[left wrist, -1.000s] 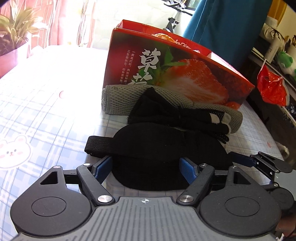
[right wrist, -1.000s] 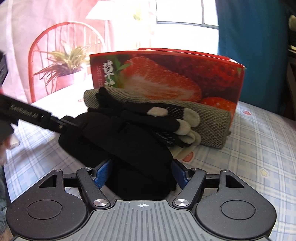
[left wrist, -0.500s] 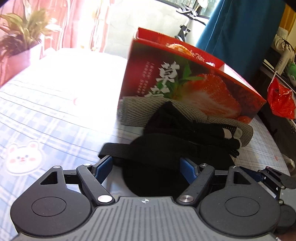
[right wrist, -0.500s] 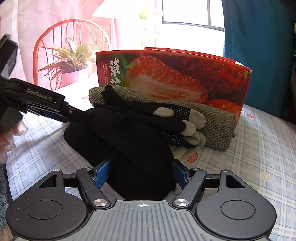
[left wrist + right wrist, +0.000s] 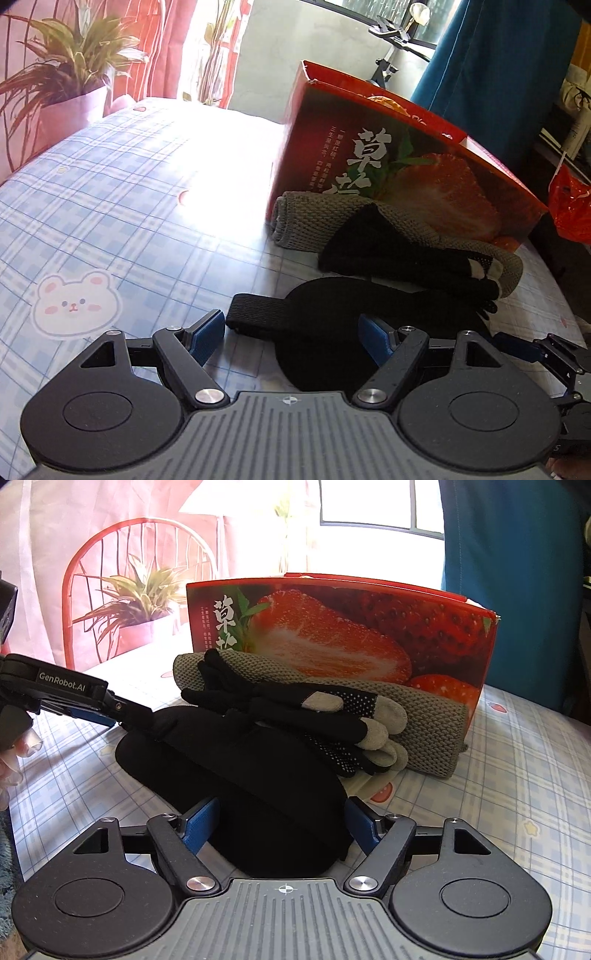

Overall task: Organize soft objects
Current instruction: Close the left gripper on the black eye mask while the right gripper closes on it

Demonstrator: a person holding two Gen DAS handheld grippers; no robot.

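A black sleep mask (image 5: 332, 317) (image 5: 258, 775) with an elastic strap (image 5: 255, 321) lies on the checked cloth. Behind it lie black gloves with grey fingertips (image 5: 413, 258) (image 5: 295, 716) on a rolled grey knit cloth (image 5: 306, 218) (image 5: 424, 716), against a red strawberry box (image 5: 406, 166) (image 5: 351, 635). My left gripper (image 5: 291, 336) is open, its jaws on either side of the mask's strap end. My right gripper (image 5: 282, 819) is open around the mask's other end. The left gripper also shows in the right wrist view (image 5: 122, 709), touching the mask's far end.
A potted plant (image 5: 62, 81) (image 5: 140, 602) stands at the table's far edge by a red chair (image 5: 140, 554). A blue curtain (image 5: 498, 74) hangs behind the box. A red bag (image 5: 569, 206) lies off the table's right side. A bear print (image 5: 74, 302) marks the cloth.
My left gripper has pulled back and swung left; the mask now sits more to its right, with the strap between the jaws. The right gripper has barely moved.
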